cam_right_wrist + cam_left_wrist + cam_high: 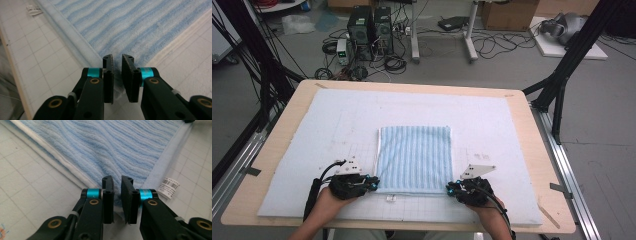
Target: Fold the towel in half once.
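Note:
A light-blue striped towel (414, 157) lies folded flat on the white gridded mat (327, 125). My left gripper (374, 184) sits at the towel's near left corner. In the left gripper view the towel (100, 150) runs in between the narrow jaws of the left gripper (117, 182), which pinch that corner. My right gripper (451, 188) is at the near right corner. In the right gripper view the towel (140, 25) likewise comes between the jaws of the right gripper (117, 61), shut on its corner. A small white barcode label (169, 186) (33, 10) pokes out from the towel's near hem.
The mat covers most of a pale wooden table (544, 150). Black frame posts (562, 75) stand at both sides. Beyond the far edge, computer towers (369, 30), cables and a desk leg (470, 35) stand on the grey floor.

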The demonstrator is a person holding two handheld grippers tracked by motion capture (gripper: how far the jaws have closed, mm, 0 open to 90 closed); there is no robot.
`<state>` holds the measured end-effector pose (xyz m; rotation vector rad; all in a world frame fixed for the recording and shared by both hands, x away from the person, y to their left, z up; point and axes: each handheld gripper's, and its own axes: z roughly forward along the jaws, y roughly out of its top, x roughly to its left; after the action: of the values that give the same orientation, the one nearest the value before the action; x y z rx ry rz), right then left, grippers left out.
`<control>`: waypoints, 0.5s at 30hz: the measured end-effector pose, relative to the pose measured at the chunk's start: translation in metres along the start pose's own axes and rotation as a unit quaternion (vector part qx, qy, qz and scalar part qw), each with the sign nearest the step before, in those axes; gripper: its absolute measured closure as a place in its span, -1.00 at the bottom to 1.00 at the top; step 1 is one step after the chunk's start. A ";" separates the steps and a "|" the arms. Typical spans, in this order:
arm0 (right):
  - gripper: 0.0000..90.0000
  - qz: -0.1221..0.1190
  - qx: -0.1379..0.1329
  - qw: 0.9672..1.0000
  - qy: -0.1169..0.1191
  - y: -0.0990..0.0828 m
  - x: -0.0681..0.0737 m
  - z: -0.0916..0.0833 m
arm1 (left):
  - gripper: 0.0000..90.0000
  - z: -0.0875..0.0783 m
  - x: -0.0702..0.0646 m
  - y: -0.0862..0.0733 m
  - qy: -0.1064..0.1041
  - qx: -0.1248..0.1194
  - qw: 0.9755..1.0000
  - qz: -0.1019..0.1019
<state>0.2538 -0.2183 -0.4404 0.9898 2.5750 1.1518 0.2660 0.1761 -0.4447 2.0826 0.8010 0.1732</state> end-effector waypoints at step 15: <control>0.70 0.059 -0.095 0.991 -0.074 0.062 -0.083 0.036 | 0.31 0.033 0.071 0.065 0.078 -0.115 0.990 -0.038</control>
<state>0.3630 -0.2180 -0.4309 1.1475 2.2709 1.2724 0.3659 0.1697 -0.4260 1.8340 0.9086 0.3723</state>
